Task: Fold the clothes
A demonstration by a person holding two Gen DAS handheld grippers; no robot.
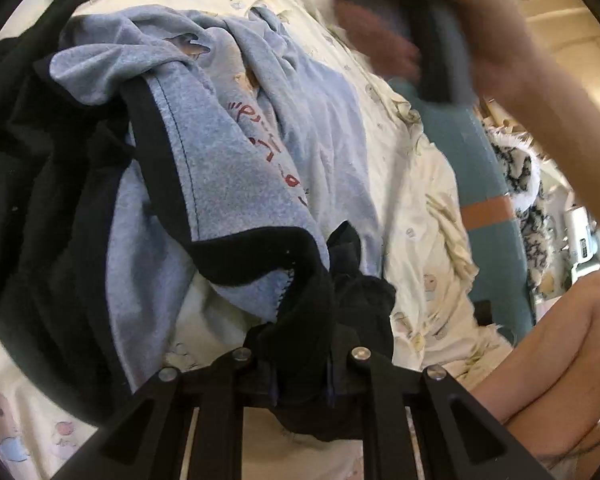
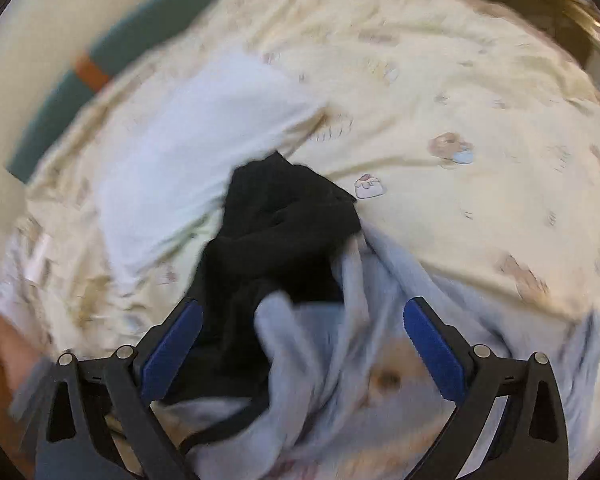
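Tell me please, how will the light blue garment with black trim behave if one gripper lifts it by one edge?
The light blue garment would probably hang limp: it already lies in soft bunched folds on the cream bedsheet. It looks like fleecy knit, so likely light and not slippery. The left gripper is shut on its black trim, and the cloth sags from there, so expect trailing and unfolding.

A home bedroom: a bed with a cream cartoon-print sheet (image 2: 440, 80) and a teal headboard (image 2: 112, 64).
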